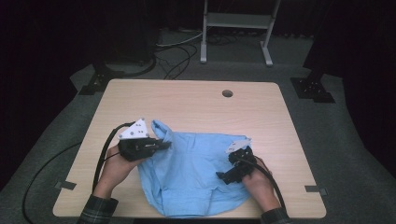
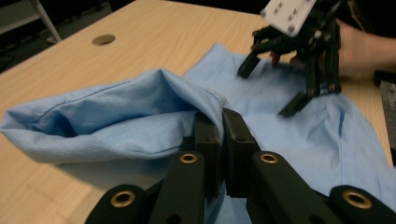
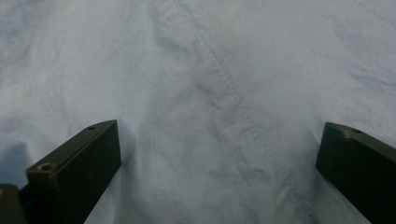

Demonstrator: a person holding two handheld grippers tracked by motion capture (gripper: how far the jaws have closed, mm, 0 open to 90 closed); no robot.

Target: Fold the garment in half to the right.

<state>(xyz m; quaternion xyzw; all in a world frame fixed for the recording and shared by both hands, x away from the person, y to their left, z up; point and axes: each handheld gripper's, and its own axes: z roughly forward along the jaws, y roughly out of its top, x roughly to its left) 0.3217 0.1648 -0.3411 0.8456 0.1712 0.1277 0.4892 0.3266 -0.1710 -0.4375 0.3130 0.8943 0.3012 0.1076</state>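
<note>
**Two grippers on a light-blue garment: one pinching a raised fold, one spread above flat cloth**

Two hand-held tools work the blue garment [image 1: 194, 172], which lies on the near half of the wooden table [image 1: 196, 105], its lower hem at the near edge. The left gripper [image 2: 220, 122] has its jaws clenched on a fold at the garment's left corner; in the left gripper view the pinched cloth bulges up into a hollow loop beside the jaws. The right gripper [image 1: 226, 177] stands with jaws spread wide, nothing between them, low over a stitched seam [image 3: 229, 86] on the right part of the garment; whether its tips touch the cloth cannot be told.

Likely faults from here: the pinch takes only a thin bite of the fold, so a sharp pull may slip it free; with the right side unpinned, drawing the fold across may drag the whole garment rather than fold it; and the near hem, already at the table edge, may slide off if the cloth is pulled toward the person.

Open room lies on the far half of the table, bare except for a round cable hole [image 1: 227, 93], and in strips left and right of the cloth.
</note>
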